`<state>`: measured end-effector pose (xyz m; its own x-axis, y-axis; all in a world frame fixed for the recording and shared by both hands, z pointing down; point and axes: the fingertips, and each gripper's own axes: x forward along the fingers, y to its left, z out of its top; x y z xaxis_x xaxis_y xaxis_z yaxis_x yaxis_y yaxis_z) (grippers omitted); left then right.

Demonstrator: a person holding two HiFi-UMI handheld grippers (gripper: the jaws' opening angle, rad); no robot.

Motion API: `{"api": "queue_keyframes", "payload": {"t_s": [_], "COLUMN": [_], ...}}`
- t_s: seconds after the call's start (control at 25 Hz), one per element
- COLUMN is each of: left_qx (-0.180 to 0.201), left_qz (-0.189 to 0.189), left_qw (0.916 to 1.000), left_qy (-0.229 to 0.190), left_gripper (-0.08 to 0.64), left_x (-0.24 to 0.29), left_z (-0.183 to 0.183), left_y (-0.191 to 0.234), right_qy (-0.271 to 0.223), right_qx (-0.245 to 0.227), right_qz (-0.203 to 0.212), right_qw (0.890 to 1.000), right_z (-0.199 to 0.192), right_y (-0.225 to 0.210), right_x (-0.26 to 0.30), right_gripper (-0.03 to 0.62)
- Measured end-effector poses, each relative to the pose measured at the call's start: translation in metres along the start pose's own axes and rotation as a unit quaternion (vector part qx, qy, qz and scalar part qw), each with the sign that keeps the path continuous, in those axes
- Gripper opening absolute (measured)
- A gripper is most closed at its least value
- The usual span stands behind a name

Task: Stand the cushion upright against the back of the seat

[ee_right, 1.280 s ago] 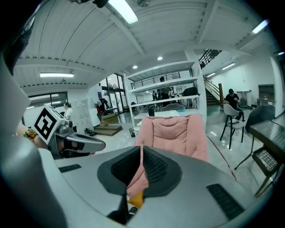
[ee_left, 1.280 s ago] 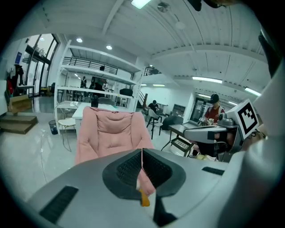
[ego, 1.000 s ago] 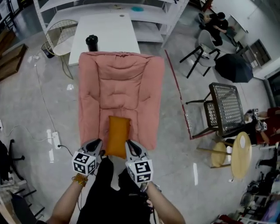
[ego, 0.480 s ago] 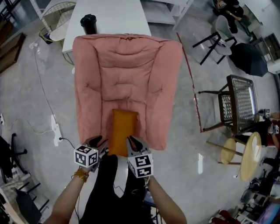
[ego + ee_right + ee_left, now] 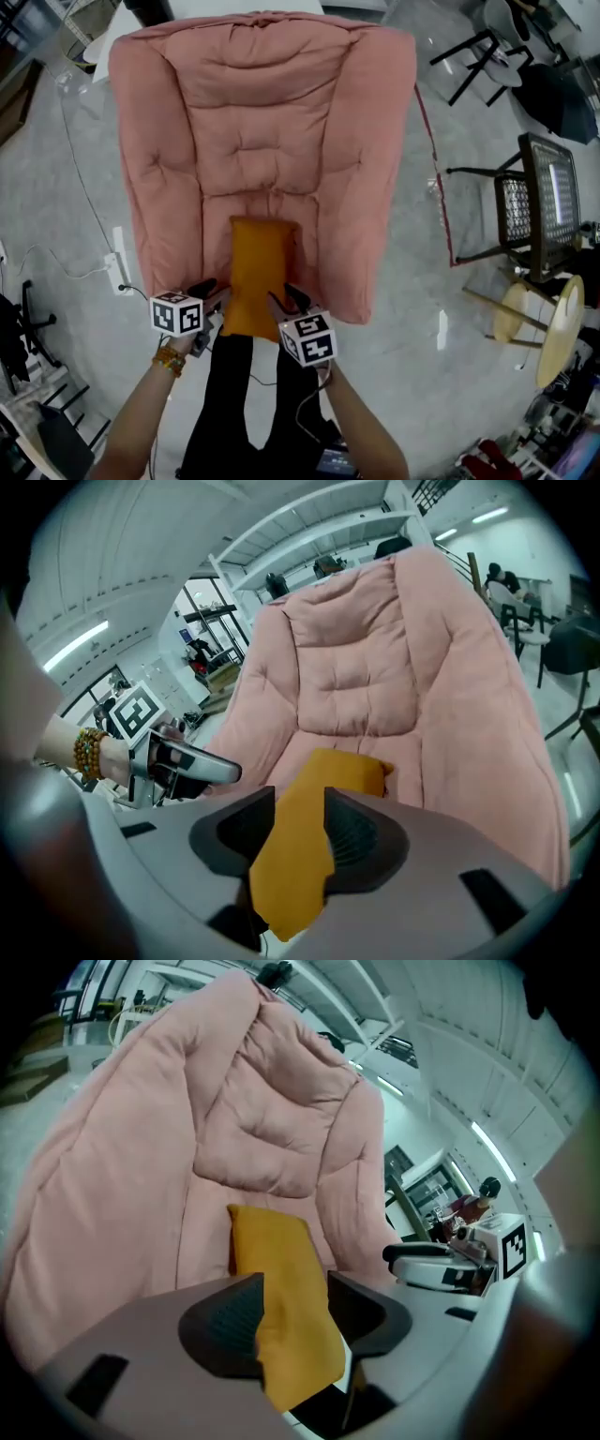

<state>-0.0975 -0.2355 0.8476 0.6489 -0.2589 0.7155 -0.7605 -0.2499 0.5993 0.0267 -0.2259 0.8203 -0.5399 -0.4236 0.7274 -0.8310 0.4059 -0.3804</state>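
No words, numbers, brand names or signs could be read anywhere in the views. The only printed marks were black-and-white square patterns on the left hand-held gripper and on the right hand-held gripper. These patterns carried no letters or digits.

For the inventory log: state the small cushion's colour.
The cushion is plain mustard orange, clearest in the head view.
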Motion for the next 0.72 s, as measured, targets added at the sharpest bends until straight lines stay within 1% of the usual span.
{"api": "queue_keyframes", "payload": {"t_s": [0.08, 0.24, 0.36, 0.48, 0.6, 0.72], "left_qx": [-0.016, -0.035, -0.047, -0.059, -0.083, -0.108], "left_qz": [0.000, -0.003, -0.019, -0.033, -0.049, -0.072], "left_qw": [0.9999, 0.9994, 0.9986, 0.9976, 0.9952, 0.9912], "left_qy": [-0.001, 0.005, 0.014, 0.013, 0.016, 0.028], "left_gripper": [0.200, 0.202, 0.214, 0.231, 0.248, 0.259], "left_x": [0.017, 0.042, 0.058, 0.071, 0.082, 0.093], "left_z": [-0.003, -0.015, -0.026, -0.030, -0.034, -0.040], "left_y": [0.010, 0.027, 0.034, 0.040, 0.048, 0.049], "right_qy": [0.016, 0.023, 0.031, 0.043, 0.055, 0.060], "right_qx": [0.009, 0.030, 0.059, 0.088, 0.104, 0.136], "right_qz": [0.006, 0.007, 0.010, 0.017, 0.024, 0.044], "right_qw": [1.000, 0.999, 0.998, 0.995, 0.993, 0.988], "right_z": [-0.017, -0.038, -0.051, -0.065, -0.079, -0.087], "right_y": [-0.014, -0.042, -0.056, -0.064, -0.070, -0.071], "right_x": [0.017, 0.047, 0.066, 0.079, 0.091, 0.100], "right_gripper": [0.180, 0.197, 0.209, 0.223, 0.230, 0.230]}}
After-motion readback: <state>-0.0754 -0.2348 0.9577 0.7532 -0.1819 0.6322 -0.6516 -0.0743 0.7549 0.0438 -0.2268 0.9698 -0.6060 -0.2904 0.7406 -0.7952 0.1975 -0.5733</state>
